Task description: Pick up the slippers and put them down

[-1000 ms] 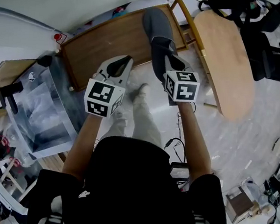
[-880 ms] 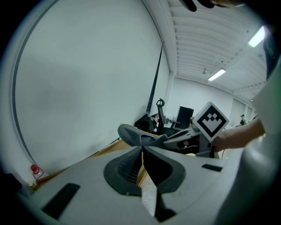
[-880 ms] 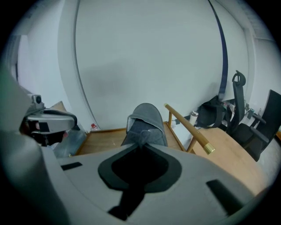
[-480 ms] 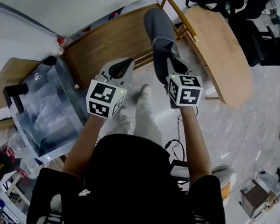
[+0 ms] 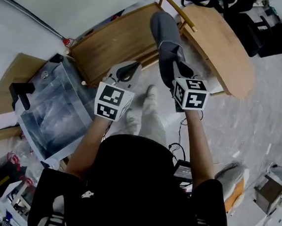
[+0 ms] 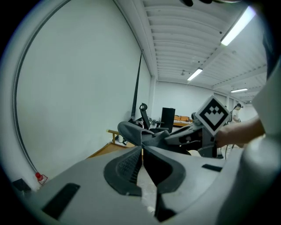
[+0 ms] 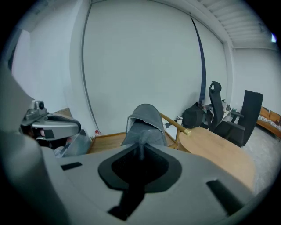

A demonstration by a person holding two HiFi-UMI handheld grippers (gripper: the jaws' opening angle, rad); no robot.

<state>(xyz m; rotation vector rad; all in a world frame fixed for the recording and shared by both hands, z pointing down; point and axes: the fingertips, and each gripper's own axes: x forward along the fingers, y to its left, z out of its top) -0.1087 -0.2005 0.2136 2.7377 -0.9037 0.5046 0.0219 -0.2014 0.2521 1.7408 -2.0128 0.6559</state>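
A grey slipper [image 5: 165, 38] hangs in the air above the wooden platform, toe pointing away from me. My right gripper [image 5: 174, 71] is shut on its heel edge. In the right gripper view the slipper [image 7: 145, 123] rises straight out of my right gripper [image 7: 141, 151], a fold of its fabric pinched between the pads. My left gripper [image 5: 130, 70] is held beside it at the left, shut with nothing in it. The left gripper view shows my left gripper [image 6: 142, 151] with its jaws together, and the slipper [image 6: 134, 132] just past them at the right gripper [image 6: 193, 136].
A low wooden platform [image 5: 113, 43] lies against the white wall. An oval wooden table [image 5: 222, 43] stands at the right, with black chairs and bags [image 5: 268, 28] behind it. A clear plastic box [image 5: 56, 112] sits at the left. Cables lie on the marble floor [image 5: 259, 121].
Both grippers have risen and moved forward together. The slipper has gone with the right gripper, still pinched. The left gripper stays shut and empty.
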